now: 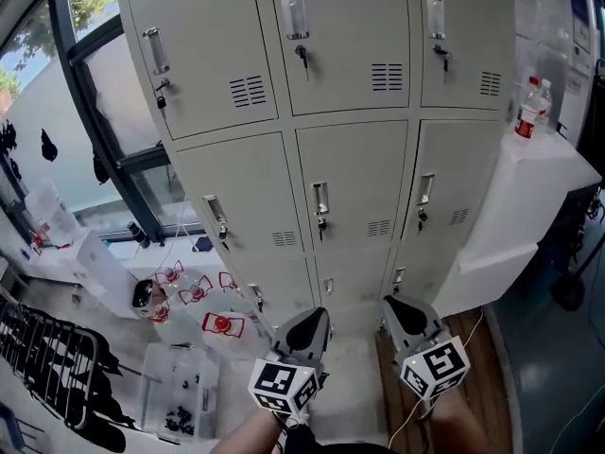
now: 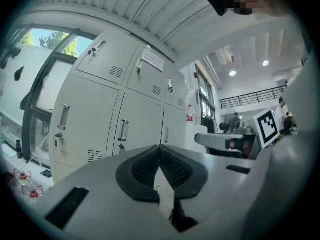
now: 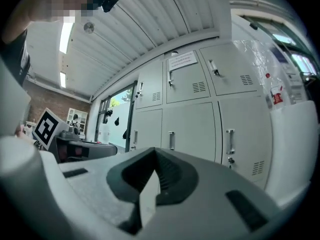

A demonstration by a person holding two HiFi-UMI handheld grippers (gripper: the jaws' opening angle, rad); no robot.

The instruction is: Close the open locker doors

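Left tongs before flush grey doors

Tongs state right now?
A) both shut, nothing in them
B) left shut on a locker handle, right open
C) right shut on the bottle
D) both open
A: the left tongs and the right tongs each have their pads pressed together with nothing between them, and both are clear of the lockers.
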